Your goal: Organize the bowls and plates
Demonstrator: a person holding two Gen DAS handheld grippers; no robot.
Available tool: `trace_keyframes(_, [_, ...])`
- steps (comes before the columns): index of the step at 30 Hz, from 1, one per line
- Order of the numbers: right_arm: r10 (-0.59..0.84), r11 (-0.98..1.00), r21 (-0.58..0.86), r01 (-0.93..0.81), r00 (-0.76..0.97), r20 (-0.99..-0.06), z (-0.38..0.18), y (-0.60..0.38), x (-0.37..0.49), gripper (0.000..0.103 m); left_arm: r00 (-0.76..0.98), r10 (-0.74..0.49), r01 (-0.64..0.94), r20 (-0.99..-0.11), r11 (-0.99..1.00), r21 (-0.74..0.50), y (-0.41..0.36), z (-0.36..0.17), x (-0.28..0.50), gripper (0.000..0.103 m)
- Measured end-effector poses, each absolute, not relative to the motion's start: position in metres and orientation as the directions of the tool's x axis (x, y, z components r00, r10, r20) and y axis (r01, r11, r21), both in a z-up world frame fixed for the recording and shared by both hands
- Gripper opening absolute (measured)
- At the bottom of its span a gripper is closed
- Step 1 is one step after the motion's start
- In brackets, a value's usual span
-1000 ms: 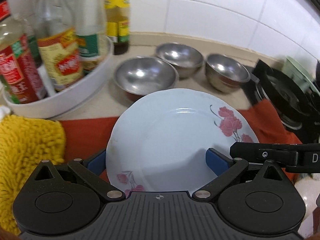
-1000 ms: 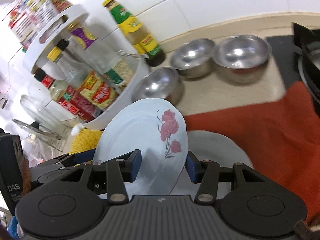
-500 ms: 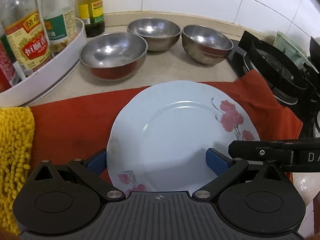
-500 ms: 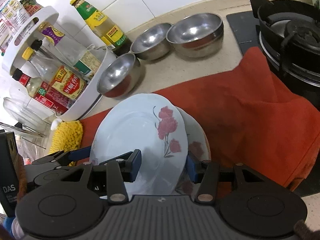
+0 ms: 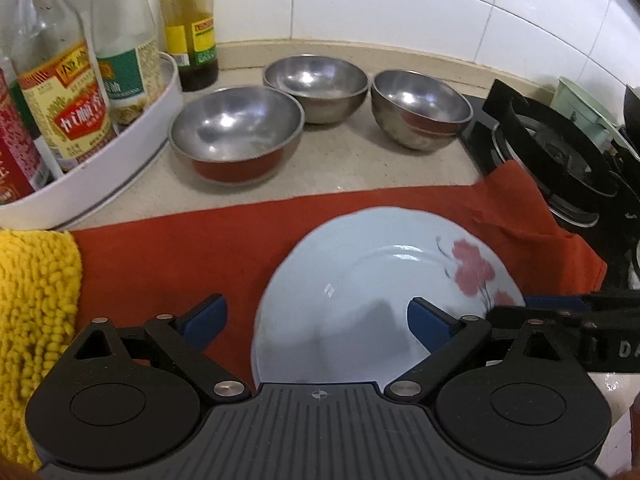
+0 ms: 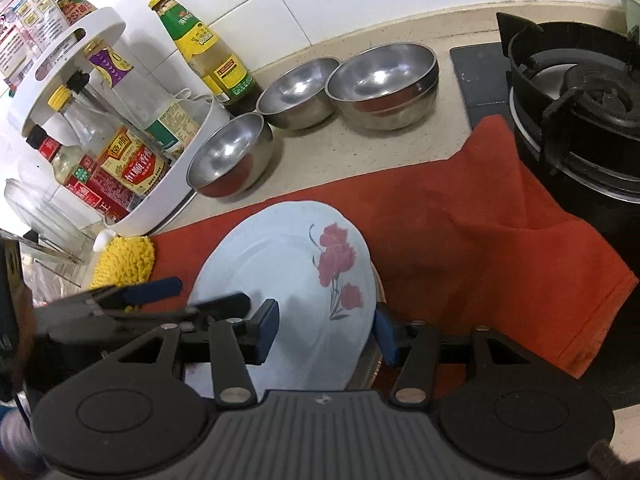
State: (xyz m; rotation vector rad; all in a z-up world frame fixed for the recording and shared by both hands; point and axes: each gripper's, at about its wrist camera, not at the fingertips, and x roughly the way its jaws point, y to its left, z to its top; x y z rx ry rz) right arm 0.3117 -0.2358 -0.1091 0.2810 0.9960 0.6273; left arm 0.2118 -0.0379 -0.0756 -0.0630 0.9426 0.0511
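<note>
A pale blue plate (image 5: 360,288) with red flowers lies low over the red cloth (image 5: 180,248). My left gripper (image 5: 318,318) is open and its jaws are closing. Its left finger stands clear of the plate's rim and its right finger hovers over the plate. In the right wrist view the plate (image 6: 280,264) sits tilted between the pads of my right gripper (image 6: 326,332). That gripper is shut on its edge, and the jaws are starting to open. A second plate's rim (image 6: 378,280) peeks out beneath. Three steel bowls (image 5: 236,136) (image 5: 316,84) (image 5: 420,108) stand behind on the counter.
A white bottle rack (image 5: 120,152) with sauce bottles stands at the left. A yellow mat (image 5: 32,280) lies in front of it. The gas stove (image 5: 560,152) borders the cloth on the right. The tiled wall runs behind the bowls.
The plate has come down onto the red cloth, over the second plate. My left gripper has let go of the plate, which now sits toward its right finger.
</note>
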Motion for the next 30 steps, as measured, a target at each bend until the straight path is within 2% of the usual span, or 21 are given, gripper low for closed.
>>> trace_keyframes(17, [0.606,0.795,0.465,-0.390,0.467,-0.644,-0.099,-0.260,0.317,0.049,0.604,0.061,-0.115,-0.794,0.993,-0.011,-0.032,-0.062,0.227,0.100])
trace_keyframes(26, [0.605,0.796,0.468,-0.384,0.497,-0.621,-0.087,-0.247,0.320,0.050,0.625,0.074,-0.131,-0.777,0.991,-0.012,0.002,-0.054,0.239,0.101])
trace_keyframes(30, [0.593,0.805,0.452,-0.385,0.487,-0.641,-0.085,-0.232,0.330,0.050,0.623,0.088,-0.167,-0.777,0.986,-0.023,0.023,-0.053,0.239,0.101])
